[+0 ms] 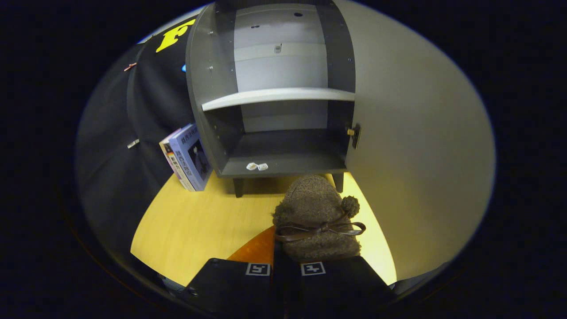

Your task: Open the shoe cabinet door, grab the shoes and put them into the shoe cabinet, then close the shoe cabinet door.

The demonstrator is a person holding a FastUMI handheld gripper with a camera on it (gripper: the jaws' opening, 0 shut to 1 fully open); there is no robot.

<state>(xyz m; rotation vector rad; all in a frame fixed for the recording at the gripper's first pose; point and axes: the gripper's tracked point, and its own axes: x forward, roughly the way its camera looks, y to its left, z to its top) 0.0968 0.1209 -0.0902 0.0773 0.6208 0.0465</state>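
A fuzzy brown shoe (315, 212) with a dark ribbon bow and a pom-pom hangs just ahead of my gripper (285, 261), toe pointing toward the cabinet. My fingers are closed together on the shoe's heel edge. The grey shoe cabinet (274, 95) stands beyond the shoe with its door (412, 146) swung wide open to the right. Inside, a light shelf (279, 95) splits it into an upper and a lower compartment, both bare of shoes. Two small white bits (257, 166) lie on the front lip of the lower compartment floor.
The cabinet stands on short legs on a yellow wooden floor (195, 226). Two books (188, 157) lean against the cabinet's left side. An orange patch of floor (257, 250) lies under the shoe's left side. Black cloth walls the left.
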